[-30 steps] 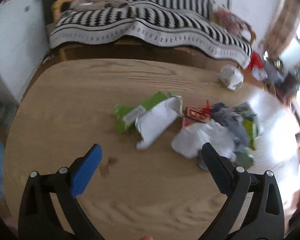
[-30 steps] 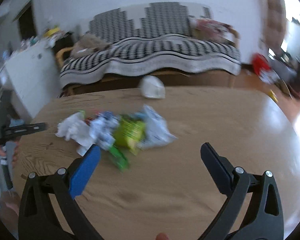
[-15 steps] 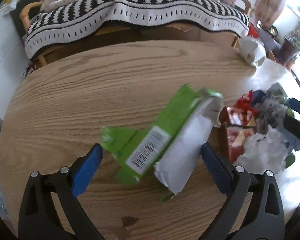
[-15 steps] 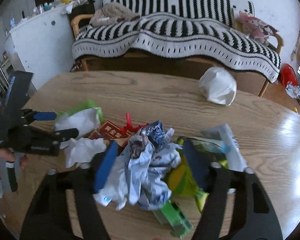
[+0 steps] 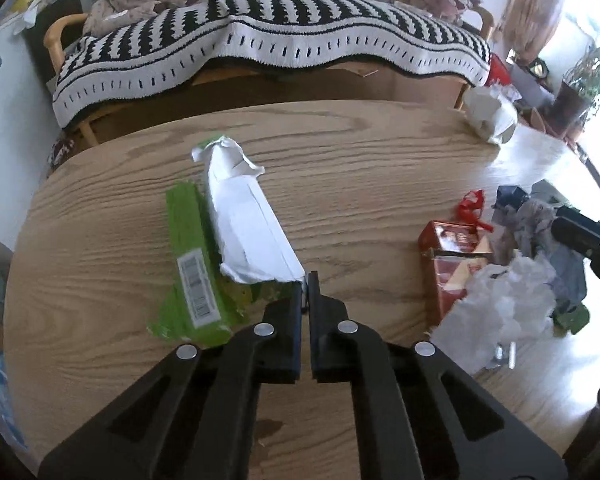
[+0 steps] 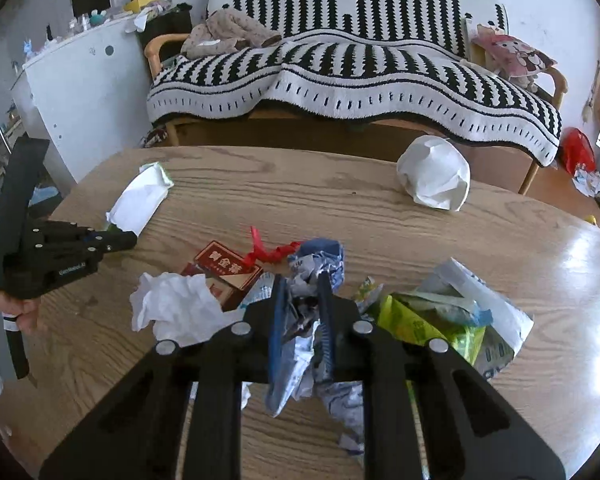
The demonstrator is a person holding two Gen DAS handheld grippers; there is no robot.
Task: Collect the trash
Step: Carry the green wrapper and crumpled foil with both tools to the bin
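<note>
My left gripper [image 5: 307, 280] is shut on the near corner of a green and white wrapper [image 5: 236, 236] that lies on the wooden table [image 5: 360, 168]. In the right wrist view the left gripper [image 6: 120, 240] pinches that wrapper [image 6: 138, 200] at the table's left. My right gripper [image 6: 302, 280] is shut on a crumpled blue and white wrapper [image 6: 316, 264] in the trash pile. Around it lie a red box [image 6: 228, 270], a red ribbon [image 6: 270, 252], a white tissue [image 6: 172, 308] and green and white bags [image 6: 452, 320].
A crumpled white paper ball [image 6: 434, 178] sits near the table's far edge. A sofa with a black and white striped blanket [image 6: 340, 68] stands behind the table. A white cabinet [image 6: 84, 92] is at the left. The red box [image 5: 452, 256] and tissue [image 5: 500, 304] lie right of my left gripper.
Both grippers went from wide open to shut. The left closed on the green and white wrapper, which has turned on the table. The right moved into the pile and closed on the blue wrapper.
</note>
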